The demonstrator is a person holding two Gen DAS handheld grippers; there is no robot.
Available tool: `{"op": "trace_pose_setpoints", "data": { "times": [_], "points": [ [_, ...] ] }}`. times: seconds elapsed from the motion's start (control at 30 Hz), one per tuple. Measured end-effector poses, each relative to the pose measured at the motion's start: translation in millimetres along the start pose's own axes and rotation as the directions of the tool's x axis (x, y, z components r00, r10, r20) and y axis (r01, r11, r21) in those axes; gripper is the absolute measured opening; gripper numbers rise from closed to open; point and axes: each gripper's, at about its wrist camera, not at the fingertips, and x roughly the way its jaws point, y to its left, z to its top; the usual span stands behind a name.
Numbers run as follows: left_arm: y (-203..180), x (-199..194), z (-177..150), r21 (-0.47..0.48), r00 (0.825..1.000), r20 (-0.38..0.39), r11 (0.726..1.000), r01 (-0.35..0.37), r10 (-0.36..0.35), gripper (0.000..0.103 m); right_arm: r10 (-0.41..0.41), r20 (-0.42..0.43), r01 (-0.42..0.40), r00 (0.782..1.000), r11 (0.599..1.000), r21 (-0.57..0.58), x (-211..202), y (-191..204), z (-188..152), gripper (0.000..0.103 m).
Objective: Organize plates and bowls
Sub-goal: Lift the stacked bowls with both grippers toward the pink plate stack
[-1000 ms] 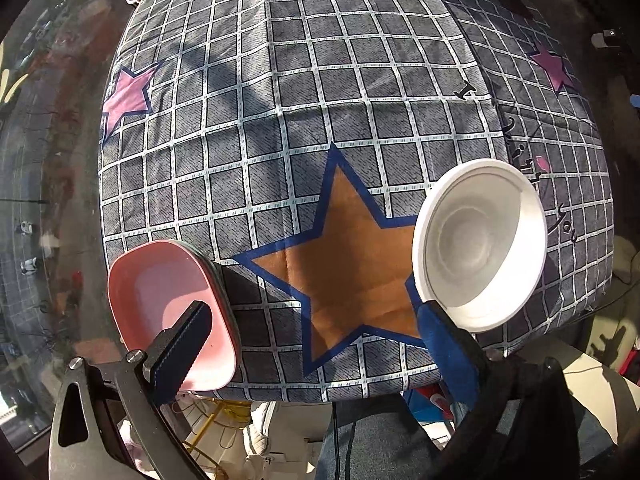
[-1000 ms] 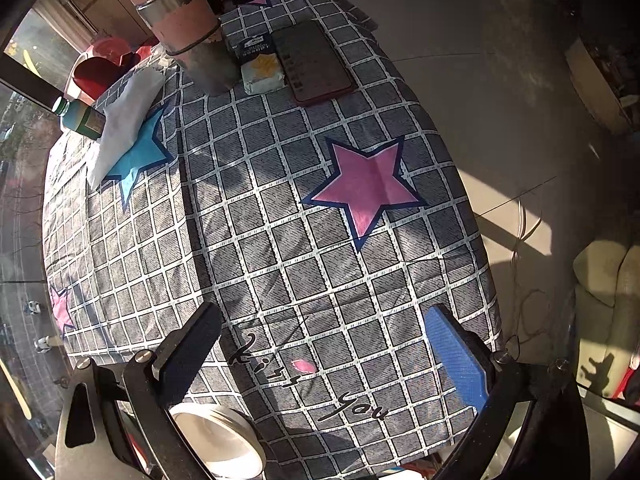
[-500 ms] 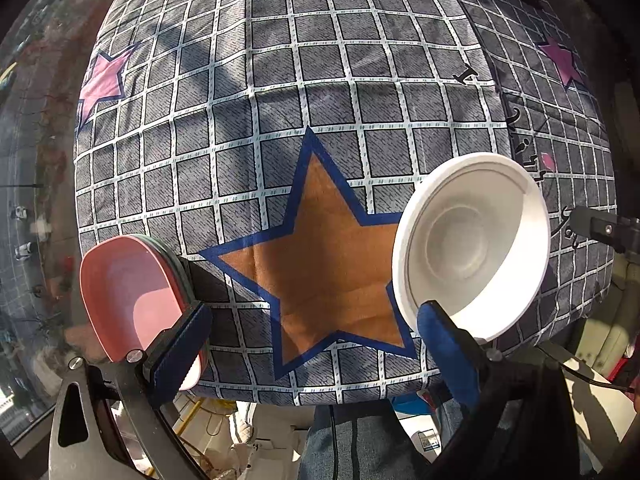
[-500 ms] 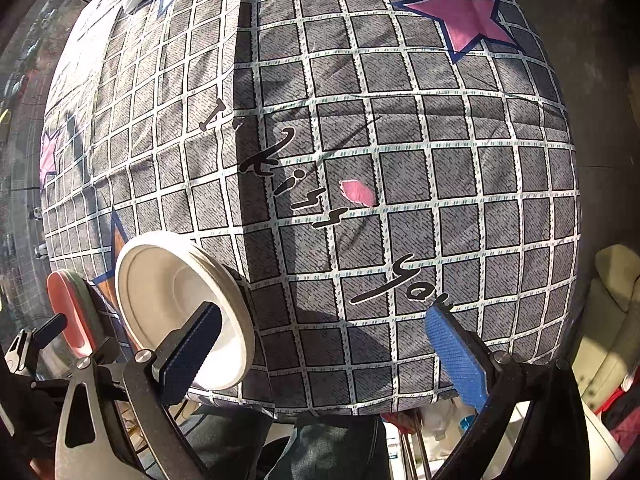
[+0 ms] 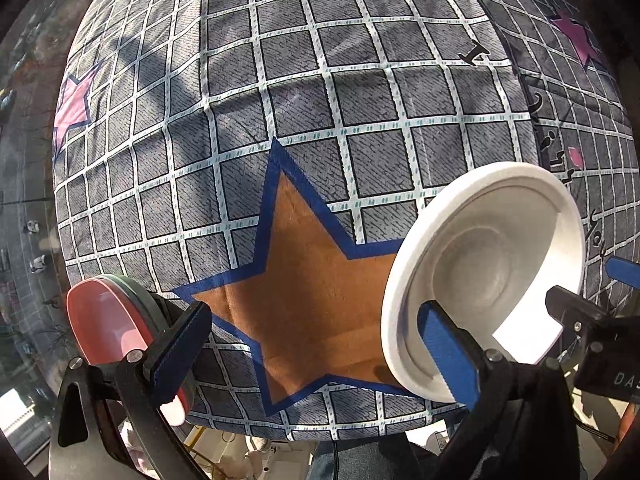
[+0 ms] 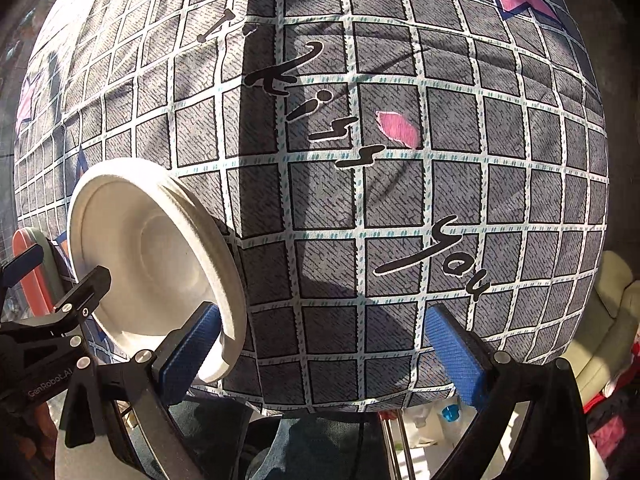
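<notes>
1. desk (image 5: 320, 80): covered w/ a soft grey grid-print cloth, matte, lightly creased, w/ a big brown star edged in blue, pink stars and black script. most of the top is bare in both views.
2. progress, my read: early. dishes sit in two separate piles at the near edge, nothing merged or lifted yet; gathering them into one place is prob. what's left.
3. white bowl (image 5: 484, 280): round, smooth matte, wide flat rim, ring in the base. near-right edge of the desk, looks like more than one nested.
4. pink plate (image 5: 108, 320): glossy, rounded, on a green-grey one; near-left edge.
5. left gripper (image 5: 316, 354): spread wide, holding nothing; its blue ribbed pads sit one by each pile.
6. right gripper (image 6: 320, 344): also wide open, empty; left pad just beside the bowl rim, contact unclear.
</notes>
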Motion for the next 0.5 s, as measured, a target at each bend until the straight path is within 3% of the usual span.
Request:
{"op": "trace_pose_setpoints", "data": {
  "times": [0.3,0.5],
  "points": [
    [-26.4,20.0,-8.7,0.036,1.0,-0.023,0.999,0.02,-0.019,0.103,0.024,-0.027,-0.024,0.999,0.999,0.025,17.3,-14.2,-18.1,0.102],
    [-40.8,35.2,-12.6,0.064,1.0,-0.011,0.998,-0.01,0.011,0.103,0.023,-0.004,-0.023,1.0,1.0,0.0,28.0,-3.0,-17.0,0.102]
  ]
}}
